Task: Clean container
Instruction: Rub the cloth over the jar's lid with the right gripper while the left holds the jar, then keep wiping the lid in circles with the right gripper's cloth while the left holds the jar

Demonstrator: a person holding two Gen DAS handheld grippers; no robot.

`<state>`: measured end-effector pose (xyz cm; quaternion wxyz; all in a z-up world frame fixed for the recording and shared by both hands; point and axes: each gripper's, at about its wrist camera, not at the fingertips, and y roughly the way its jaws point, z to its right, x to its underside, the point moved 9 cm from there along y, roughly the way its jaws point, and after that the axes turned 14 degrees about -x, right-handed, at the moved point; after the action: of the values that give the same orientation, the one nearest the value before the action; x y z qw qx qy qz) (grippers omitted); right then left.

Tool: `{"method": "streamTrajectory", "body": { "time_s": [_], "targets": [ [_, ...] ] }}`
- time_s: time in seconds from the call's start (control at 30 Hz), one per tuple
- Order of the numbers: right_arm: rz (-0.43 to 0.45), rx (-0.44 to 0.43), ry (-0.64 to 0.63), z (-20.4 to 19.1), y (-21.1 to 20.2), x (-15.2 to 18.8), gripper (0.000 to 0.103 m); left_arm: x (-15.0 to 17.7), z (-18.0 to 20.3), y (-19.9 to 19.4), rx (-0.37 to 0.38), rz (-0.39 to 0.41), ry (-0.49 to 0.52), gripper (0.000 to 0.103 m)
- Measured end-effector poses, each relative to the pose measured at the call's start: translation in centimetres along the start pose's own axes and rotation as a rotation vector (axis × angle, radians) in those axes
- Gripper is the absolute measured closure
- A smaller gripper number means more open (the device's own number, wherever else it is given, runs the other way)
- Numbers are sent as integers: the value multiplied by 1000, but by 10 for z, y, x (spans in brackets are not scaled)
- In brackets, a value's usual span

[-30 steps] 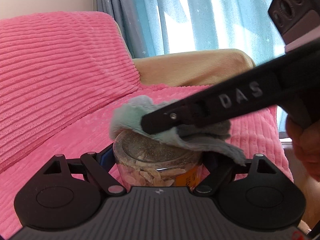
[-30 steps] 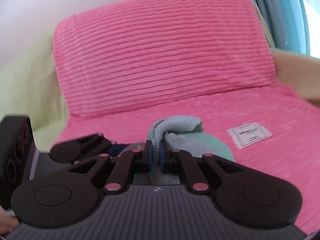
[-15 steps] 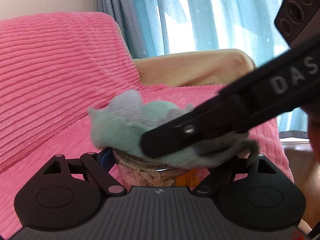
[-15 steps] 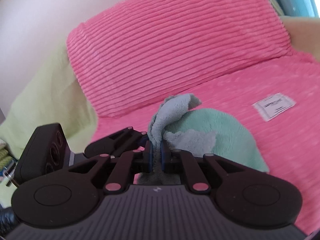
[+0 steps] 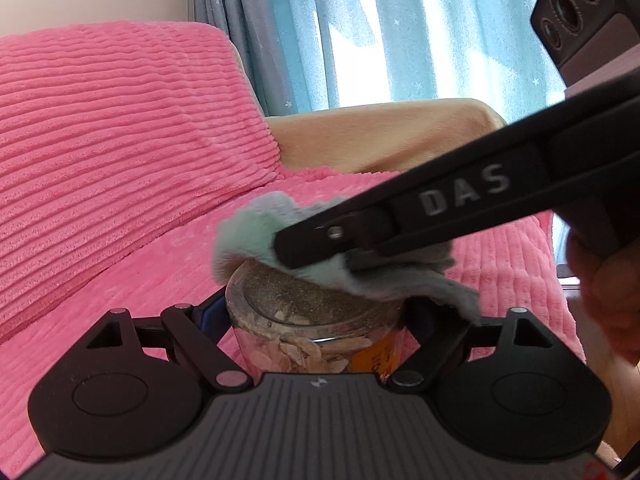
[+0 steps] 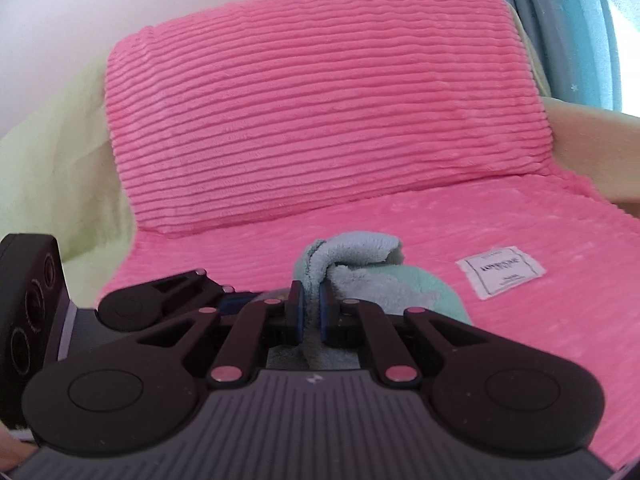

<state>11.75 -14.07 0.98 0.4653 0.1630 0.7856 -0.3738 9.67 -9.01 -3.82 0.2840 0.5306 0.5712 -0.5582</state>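
Left wrist view: left claw [image 5: 316,322] clamped on jar [image 5: 308,332], low centre, above pink ribbed sofa cover [image 5: 120,160]. Cloth [image 5: 256,236] pressed on jar lid, pinched by right claw [image 5: 288,254] entering from 2 o'clock. Beige armrest [image 5: 380,132] at 12, blue curtain [image 5: 400,28] behind. Hand [image 5: 608,300] at 3.

Right wrist view: right claw [image 6: 310,312] closed on cloth [image 6: 352,252]. Pink backrest [image 6: 320,100] fills 12. White label [image 6: 502,272] on seat at 3. Green cover [image 6: 52,168] at 9. Left claw's body [image 6: 160,300] at 8; jar hidden.
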Motion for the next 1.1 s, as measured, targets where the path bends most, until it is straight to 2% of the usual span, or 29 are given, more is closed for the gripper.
{"method": "streamTrajectory", "body": {
  "time_s": [0.2,0.27,0.43,0.57,0.67,0.87,1.1],
  "targets": [
    [-17,-20,54,-1,-12,5,98,2,-8,1,13,6,11,18],
    [-13,-49,95,-2,-13,7,98,5,-30,5,53,16,26,18],
    [22,-142,228,0,-13,11,98,8,-30,1,58,14,17,18],
    [41,-182,264,0,-1,10,98,8,-28,-1,59,9,7,18],
    [36,-171,233,-4,11,5,98,7,-25,-1,59,3,-3,18],
    [41,-70,96,-7,15,0,99,6,-22,-5,61,-3,-12,18],
    [26,-12,122,7,0,1,99,5,-15,-10,59,-4,4,18]
  ]
}}
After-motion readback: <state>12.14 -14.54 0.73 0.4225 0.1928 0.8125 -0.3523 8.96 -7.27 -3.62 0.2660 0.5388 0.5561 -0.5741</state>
